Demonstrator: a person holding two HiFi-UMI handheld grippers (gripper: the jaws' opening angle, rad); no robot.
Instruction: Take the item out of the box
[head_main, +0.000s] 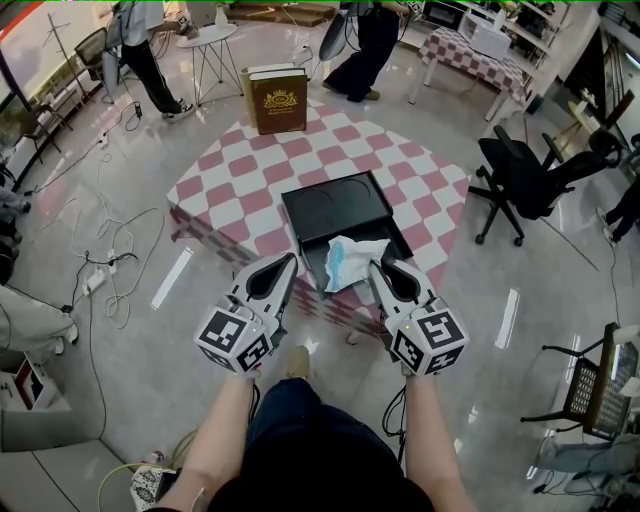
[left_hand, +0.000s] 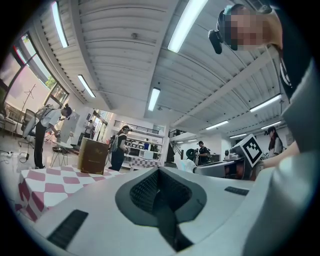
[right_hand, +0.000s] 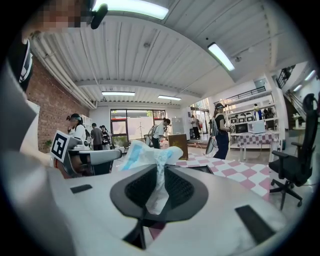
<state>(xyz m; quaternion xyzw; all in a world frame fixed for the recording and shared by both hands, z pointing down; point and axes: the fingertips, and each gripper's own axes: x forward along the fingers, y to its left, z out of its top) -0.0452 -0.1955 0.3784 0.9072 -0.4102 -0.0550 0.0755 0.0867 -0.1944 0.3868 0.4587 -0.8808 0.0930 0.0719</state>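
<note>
Right gripper (right_hand: 159, 195) pinches just the packet (right_hand: 148, 154) edge above the box (head_main: 333, 208); it could slip back in. Left gripper (left_hand: 163, 202) jaws together, empty.

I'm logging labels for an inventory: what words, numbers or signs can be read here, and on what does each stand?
No text can be read.
Brown book-shaped box: gold emblem; the print under it is too small to read.
White-and-blue crumpled packet: no legible print.
Left marker cube, right marker cube: black-and-white square patterns, no letters.
</note>
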